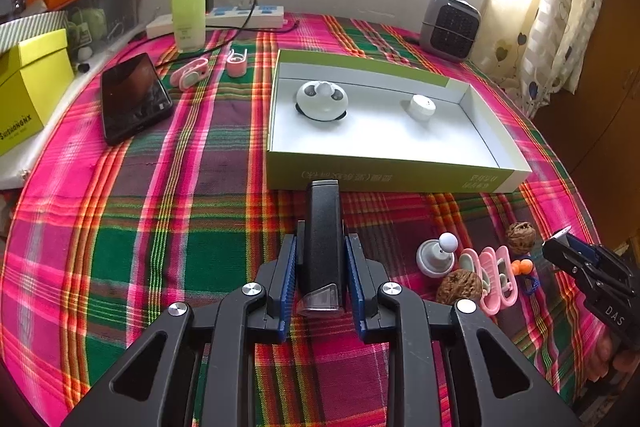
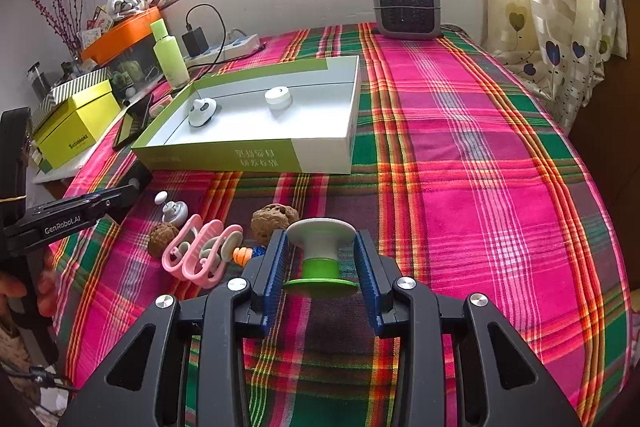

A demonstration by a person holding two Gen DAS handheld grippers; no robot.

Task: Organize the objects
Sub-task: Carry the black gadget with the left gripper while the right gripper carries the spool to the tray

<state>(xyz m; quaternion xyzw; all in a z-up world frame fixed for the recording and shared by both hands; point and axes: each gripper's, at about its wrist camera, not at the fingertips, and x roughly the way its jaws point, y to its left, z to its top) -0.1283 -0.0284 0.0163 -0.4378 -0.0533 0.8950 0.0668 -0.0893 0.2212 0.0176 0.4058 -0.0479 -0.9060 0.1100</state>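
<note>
Left gripper [image 1: 321,267] clamping down on a slim black stick-shaped gadget with a clear cap [image 1: 322,247], blue pads [image 1: 289,269] pressing both its sides, far tip sitting just short of the tray's near wall. Right gripper [image 2: 320,259] hugging a white-and-green spool-shaped knob [image 2: 320,251] between its pads, narrow gap, pads touching the white top on both sides. Lying on the plaid tablecloth [image 2: 460,147] just left of that: a pile with pink clips [image 2: 200,255], two walnuts [image 2: 274,219], small orange earplugs [image 2: 243,253] and a little white-and-grey knob thing [image 2: 174,213], all bunched close together. Sitting further back, the open green-and-white box tray [image 1: 384,175], holding a round white panda-faced gadget [image 1: 321,101] on the left and a small white puck [image 1: 421,107] to the right, well apart. Lying left of the tray, a dark phone [image 1: 134,97]. Standing at the far edge: pale green bottle [image 1: 188,1], power strip [image 1: 244,17], and a small grey heater [image 1: 450,25] far right.
</note>
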